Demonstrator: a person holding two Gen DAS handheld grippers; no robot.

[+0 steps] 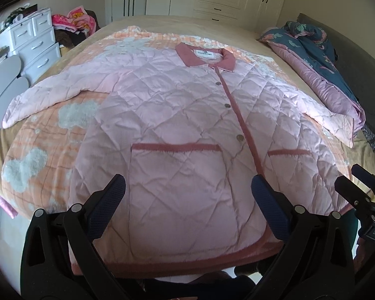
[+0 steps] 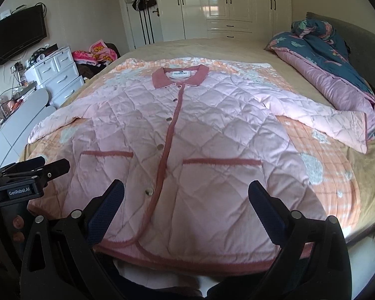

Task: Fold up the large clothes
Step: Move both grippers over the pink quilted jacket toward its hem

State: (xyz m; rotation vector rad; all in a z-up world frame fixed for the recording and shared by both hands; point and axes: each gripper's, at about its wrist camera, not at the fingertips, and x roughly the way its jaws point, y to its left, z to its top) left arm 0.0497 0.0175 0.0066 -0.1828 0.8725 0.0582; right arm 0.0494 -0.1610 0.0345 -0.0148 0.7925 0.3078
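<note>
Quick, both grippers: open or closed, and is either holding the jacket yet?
Left gripper: open, holding nothing, poised above the pink quilted jacket near its hem.
Right gripper: open, holding nothing, also above the hem.

A pink quilted jacket [image 1: 177,125] is laid flat, front up and buttoned, on an orange patterned blanket [image 1: 37,150] spread over the bed [image 1: 200,26], with both sleeves extended outward and the dark pink collar [image 1: 207,60] at the far end. The left gripper [image 1: 187,192] is held above the hem with its jaws spread wide and nothing between them. Part of the right gripper [image 1: 362,190] is seen at the right edge, and a rolled dark floral quilt [image 1: 312,50] lies at the far right of the bed.
</note>
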